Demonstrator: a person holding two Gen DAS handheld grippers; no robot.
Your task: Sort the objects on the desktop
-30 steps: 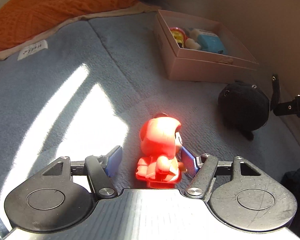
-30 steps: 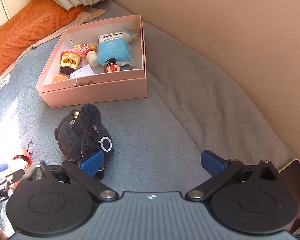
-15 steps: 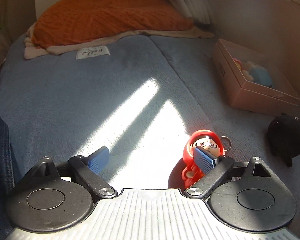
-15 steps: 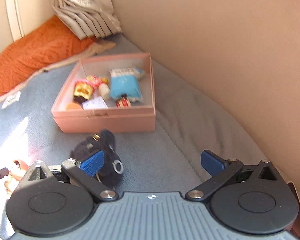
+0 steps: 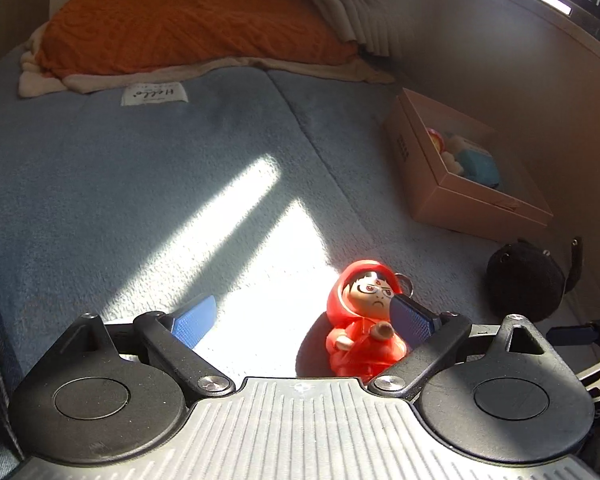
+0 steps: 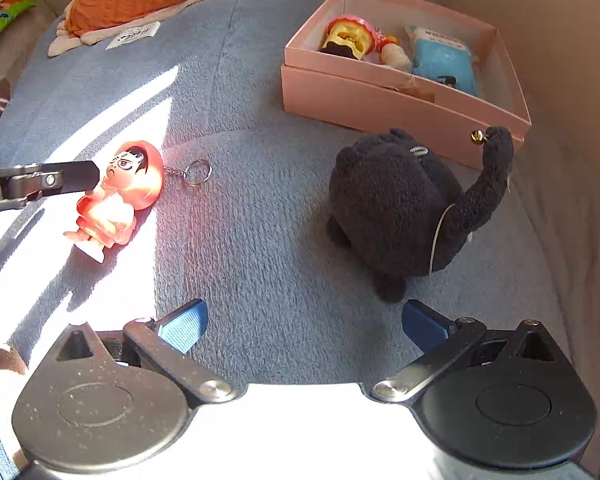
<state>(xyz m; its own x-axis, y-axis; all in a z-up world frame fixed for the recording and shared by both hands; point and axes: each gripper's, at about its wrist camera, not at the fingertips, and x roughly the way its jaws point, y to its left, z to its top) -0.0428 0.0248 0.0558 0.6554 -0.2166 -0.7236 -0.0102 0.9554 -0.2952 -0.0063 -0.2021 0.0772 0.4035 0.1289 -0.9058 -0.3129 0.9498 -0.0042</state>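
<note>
A red hooded figurine keychain [image 5: 362, 320] lies on the blue-grey blanket in the sun patch, against the inner side of my left gripper's right finger. My left gripper [image 5: 302, 320] is open, with the figurine between its fingers. In the right wrist view the figurine [image 6: 120, 196] lies at the left with a left-gripper finger [image 6: 72, 178] touching its face. A black plush toy [image 6: 404, 216] sits just beyond my right gripper [image 6: 302, 322], which is open and empty. A pink box [image 6: 384, 100] behind it holds several small toys and a blue packet.
An orange knitted cushion [image 5: 188, 20] and folded cloth lie at the far end. A white "Hello" label [image 5: 154, 94] is on the blanket. A beige wall [image 6: 572, 40] runs along the right, close behind the box. The black plush [image 5: 526, 280] and box [image 5: 460, 204] show right of the left gripper.
The left gripper has let go of the figurine and opened wide; the figurine now lies face up by its right finger. The right gripper has swung left, so the plush sits ahead of it.
</note>
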